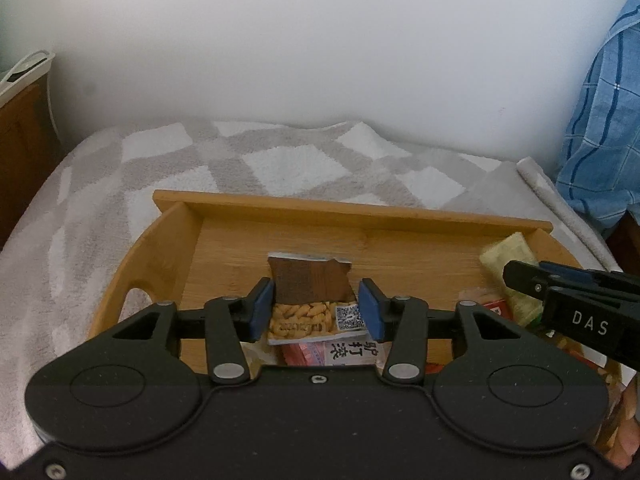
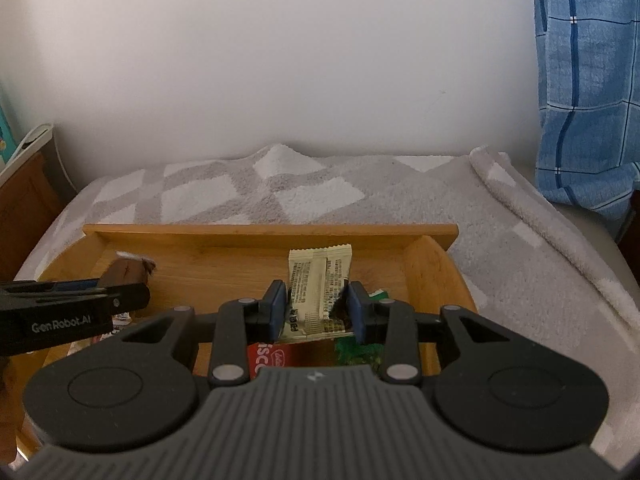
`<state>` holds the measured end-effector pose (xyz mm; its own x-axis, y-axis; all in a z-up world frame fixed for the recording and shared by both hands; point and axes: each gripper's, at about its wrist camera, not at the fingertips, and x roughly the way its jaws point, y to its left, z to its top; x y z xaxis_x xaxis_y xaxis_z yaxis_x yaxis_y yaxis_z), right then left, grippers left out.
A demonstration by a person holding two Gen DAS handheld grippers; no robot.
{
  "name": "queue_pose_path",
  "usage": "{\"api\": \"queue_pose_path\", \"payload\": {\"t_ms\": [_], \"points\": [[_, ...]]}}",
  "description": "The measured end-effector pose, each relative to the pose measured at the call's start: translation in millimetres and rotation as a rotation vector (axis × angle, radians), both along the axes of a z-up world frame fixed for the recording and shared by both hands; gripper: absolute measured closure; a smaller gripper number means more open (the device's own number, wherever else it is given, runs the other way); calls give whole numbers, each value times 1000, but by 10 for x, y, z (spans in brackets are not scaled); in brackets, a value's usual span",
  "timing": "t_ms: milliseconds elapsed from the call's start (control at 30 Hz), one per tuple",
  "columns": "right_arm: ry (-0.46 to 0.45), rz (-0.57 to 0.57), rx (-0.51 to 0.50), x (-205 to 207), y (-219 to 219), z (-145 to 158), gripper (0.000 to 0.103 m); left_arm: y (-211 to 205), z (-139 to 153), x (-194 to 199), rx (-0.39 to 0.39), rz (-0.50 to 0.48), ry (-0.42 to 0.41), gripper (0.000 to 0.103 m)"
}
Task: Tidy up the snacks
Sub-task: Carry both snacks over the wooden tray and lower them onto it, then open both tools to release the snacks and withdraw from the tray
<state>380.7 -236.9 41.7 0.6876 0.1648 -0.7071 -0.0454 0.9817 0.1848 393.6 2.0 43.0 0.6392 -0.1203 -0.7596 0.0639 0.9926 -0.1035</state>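
Note:
A wooden tray [image 1: 280,208] [image 2: 260,230] lies on a grey and white blanket. My left gripper [image 1: 316,308] is shut on a brown snack packet [image 1: 310,280] with a picture of orange sticks, held over the tray's middle. My right gripper [image 2: 316,308] is shut on a cream snack packet [image 2: 318,276] over the tray's right part; that packet also shows in the left wrist view [image 1: 508,256]. Under the left gripper lies a packet with Chinese characters [image 1: 348,350]. Under the right gripper lie a red biscuit packet [image 2: 268,356] and a green packet [image 2: 356,354].
The blanket [image 1: 200,168] covers the surface around the tray. A white wall rises behind. A blue checked cloth [image 2: 584,100] hangs at the right. A brown wooden piece of furniture [image 1: 20,148] stands at the left.

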Motion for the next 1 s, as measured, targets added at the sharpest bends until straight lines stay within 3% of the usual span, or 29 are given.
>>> {"api": "queue_pose_path", "payload": {"t_ms": [67,367,600,767,1000], "points": [[-8,0,14,-27,-12,22,44,9,50,-36,-19,-4,-8,38],[-52,11,41,-306,-82,277,26,51,374,-383,16,0,-65,15],[-115,45,69,-726,-103,536,13,120,520,-825,7,5,-60,13],[-170,80,65,-1102,-107,668,0,210,593,-1233,-50,-9,-59,13],[-232,135,67,-1708,-150,685,0,284,573,-1732,-68,-49,-45,12]]}}
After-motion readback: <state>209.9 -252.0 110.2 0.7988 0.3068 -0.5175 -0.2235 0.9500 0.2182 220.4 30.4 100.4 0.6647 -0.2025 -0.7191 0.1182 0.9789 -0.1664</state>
